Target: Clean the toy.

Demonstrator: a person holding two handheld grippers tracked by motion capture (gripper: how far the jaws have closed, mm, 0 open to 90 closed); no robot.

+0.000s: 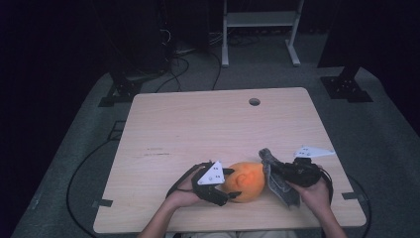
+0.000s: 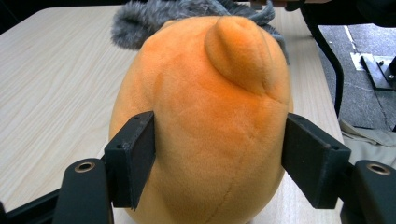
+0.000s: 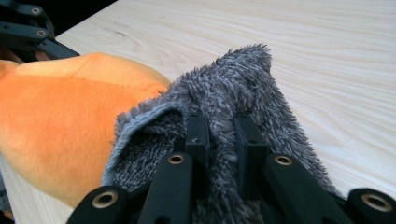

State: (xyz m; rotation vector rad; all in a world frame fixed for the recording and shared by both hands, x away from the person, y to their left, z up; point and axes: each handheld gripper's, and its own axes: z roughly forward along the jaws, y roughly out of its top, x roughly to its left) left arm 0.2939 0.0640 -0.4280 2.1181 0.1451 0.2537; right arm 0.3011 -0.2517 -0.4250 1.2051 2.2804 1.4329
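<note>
Orange plush (image 1: 243, 181), grey fuzzy cloth (image 1: 275, 174) on pale wood table (image 1: 218, 124); dark room.

The orange toy (image 2: 201, 126) is soft short-pile plush, the grey cloth (image 3: 243, 93) shaggy and fuzzy, the counter (image 1: 198, 124) pale matt wood grain, each tool's jaws matt black plastic.

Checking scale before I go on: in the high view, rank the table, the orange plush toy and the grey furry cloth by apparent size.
1. Table, by far.
2. Orange plush toy.
3. Grey furry cloth, partly hidden by the right gripper, so its rank is unsure.
</note>
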